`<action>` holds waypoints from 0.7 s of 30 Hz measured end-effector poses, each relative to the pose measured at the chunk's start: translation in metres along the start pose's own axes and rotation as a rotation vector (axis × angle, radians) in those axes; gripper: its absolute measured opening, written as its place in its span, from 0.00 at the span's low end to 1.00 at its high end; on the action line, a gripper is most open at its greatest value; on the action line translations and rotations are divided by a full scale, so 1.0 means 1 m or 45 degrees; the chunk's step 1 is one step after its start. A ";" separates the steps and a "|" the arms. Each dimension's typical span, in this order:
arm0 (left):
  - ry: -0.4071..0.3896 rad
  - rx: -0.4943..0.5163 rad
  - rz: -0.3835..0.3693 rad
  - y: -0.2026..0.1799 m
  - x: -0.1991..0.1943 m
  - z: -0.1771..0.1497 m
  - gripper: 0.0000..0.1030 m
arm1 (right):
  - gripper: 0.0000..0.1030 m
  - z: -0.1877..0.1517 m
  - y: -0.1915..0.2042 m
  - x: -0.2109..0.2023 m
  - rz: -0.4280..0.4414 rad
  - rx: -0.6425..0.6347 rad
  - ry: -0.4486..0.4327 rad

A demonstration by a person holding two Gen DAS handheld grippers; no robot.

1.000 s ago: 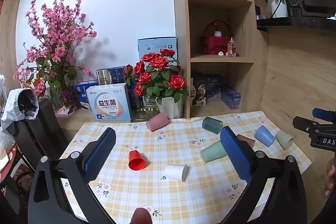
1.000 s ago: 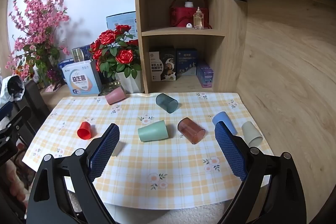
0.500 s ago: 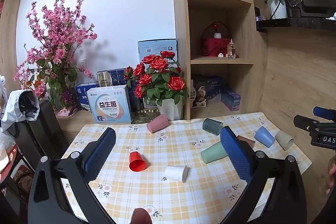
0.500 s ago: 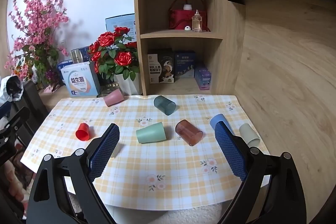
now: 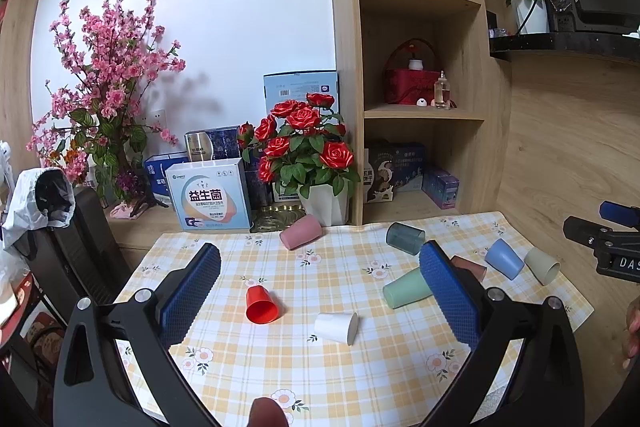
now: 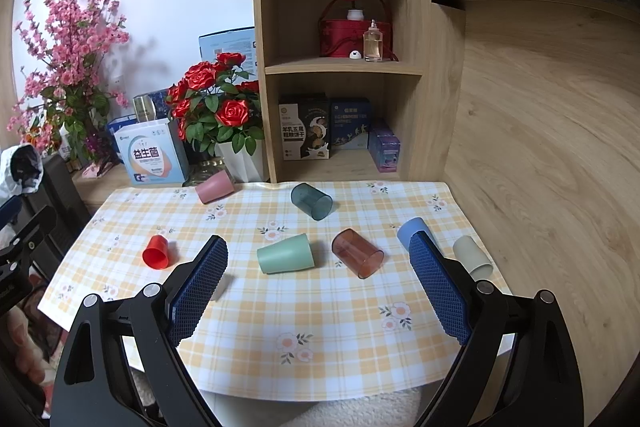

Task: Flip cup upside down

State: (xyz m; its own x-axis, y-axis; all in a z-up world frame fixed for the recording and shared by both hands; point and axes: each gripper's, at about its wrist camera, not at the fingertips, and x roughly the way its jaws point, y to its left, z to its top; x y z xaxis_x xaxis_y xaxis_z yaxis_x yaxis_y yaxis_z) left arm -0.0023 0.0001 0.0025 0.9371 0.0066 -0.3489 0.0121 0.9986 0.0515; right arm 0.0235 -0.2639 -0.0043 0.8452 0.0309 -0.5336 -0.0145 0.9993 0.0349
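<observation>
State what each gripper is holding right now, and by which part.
Nothing is held. The left gripper and the right gripper are both open above the table, and the cups, such as the red cup, lie untouched on their sides.

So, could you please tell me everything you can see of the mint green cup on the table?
The mint green cup is a plain, matte, plastic-looking tumbler with no handle, tapering from a wide rim to a narrower base. It lies on its side on the checked tablecloth, near the middle of the table, its base pointing left in the right wrist view. The brown translucent cup lies just to its right, apart from it. Nothing touches it but the cloth, and neither gripper holds it.
</observation>
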 end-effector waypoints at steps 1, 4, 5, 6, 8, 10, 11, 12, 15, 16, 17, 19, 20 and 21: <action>0.002 -0.001 -0.001 0.001 0.001 -0.002 0.94 | 0.87 0.000 0.000 0.000 0.000 0.000 0.001; 0.003 -0.001 -0.001 0.001 0.002 -0.003 0.94 | 0.87 0.001 -0.002 0.001 -0.004 0.000 0.002; 0.003 0.000 -0.001 0.001 0.002 -0.003 0.94 | 0.87 0.000 -0.001 0.000 -0.007 -0.001 -0.001; 0.003 -0.001 -0.001 0.001 0.002 -0.004 0.94 | 0.87 0.001 -0.002 0.000 -0.008 -0.001 -0.002; 0.004 -0.001 -0.001 0.001 0.002 -0.003 0.94 | 0.87 0.000 0.000 -0.001 -0.011 -0.003 -0.003; 0.004 -0.004 -0.003 0.001 0.002 -0.004 0.94 | 0.87 -0.001 0.000 -0.001 -0.011 -0.003 -0.004; 0.003 -0.005 -0.002 0.001 0.002 -0.005 0.94 | 0.87 -0.001 0.000 -0.001 -0.013 -0.003 -0.004; 0.003 -0.005 -0.002 0.001 0.002 -0.005 0.94 | 0.87 -0.001 0.000 -0.001 -0.013 -0.004 -0.005; 0.003 -0.005 -0.003 0.001 0.002 -0.006 0.94 | 0.87 -0.001 -0.001 0.000 -0.013 -0.004 -0.005; 0.003 -0.004 -0.004 0.001 0.002 -0.006 0.94 | 0.87 -0.001 -0.002 0.000 -0.012 -0.003 -0.006; 0.004 -0.005 -0.003 0.000 0.002 -0.005 0.94 | 0.87 -0.001 -0.001 0.000 -0.009 -0.003 -0.005; 0.006 -0.004 -0.003 0.000 0.002 -0.005 0.94 | 0.87 -0.002 -0.001 0.000 -0.012 -0.004 -0.006; 0.008 -0.003 -0.004 0.000 0.002 -0.004 0.94 | 0.87 -0.002 -0.001 0.000 -0.011 -0.004 -0.005; 0.009 -0.004 -0.004 0.000 0.001 -0.005 0.94 | 0.87 -0.002 0.000 -0.001 -0.011 -0.004 -0.004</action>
State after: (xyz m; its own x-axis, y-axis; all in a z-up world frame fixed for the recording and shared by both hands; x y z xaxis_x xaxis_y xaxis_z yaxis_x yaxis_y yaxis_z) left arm -0.0026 0.0005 -0.0023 0.9347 0.0035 -0.3554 0.0143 0.9988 0.0475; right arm 0.0218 -0.2643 -0.0057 0.8470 0.0221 -0.5312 -0.0089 0.9996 0.0273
